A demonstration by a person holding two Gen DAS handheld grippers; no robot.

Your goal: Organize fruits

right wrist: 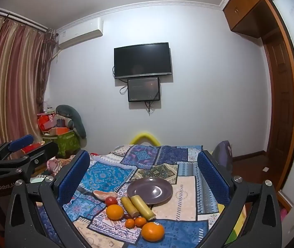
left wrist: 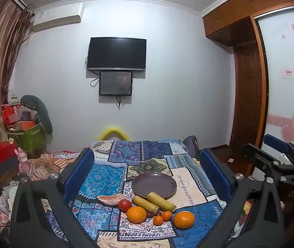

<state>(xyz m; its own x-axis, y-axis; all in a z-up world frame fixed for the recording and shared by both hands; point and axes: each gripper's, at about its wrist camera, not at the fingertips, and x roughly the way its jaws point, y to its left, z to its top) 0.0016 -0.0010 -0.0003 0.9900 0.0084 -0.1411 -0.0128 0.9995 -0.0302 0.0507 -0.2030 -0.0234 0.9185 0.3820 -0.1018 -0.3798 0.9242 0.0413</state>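
On a patchwork cloth lies an empty purple plate [left wrist: 154, 185] [right wrist: 150, 190]. In front of it sit two yellow sugarcane pieces [left wrist: 161, 200] [right wrist: 142, 206], a tomato [left wrist: 125, 205] [right wrist: 111, 200], a peeled pomelo segment [left wrist: 111, 198] [right wrist: 104, 194], two large oranges [left wrist: 136, 214] [left wrist: 184, 219] [right wrist: 114, 211] [right wrist: 152, 231], two small tangerines [left wrist: 162, 218] [right wrist: 135, 222] and a dark small fruit. My left gripper [left wrist: 147, 169] and right gripper [right wrist: 143, 169] both hover open above the table, level, nothing between their blue pads. Each gripper shows at the other view's edge.
The cloth-covered table [left wrist: 190, 188] ends at a far edge with a yellow chair back [left wrist: 113, 133] behind it. Boxes and clutter [left wrist: 23, 128] crowd the left by the curtain. A wooden door and wardrobe [left wrist: 250, 95] stand on the right.
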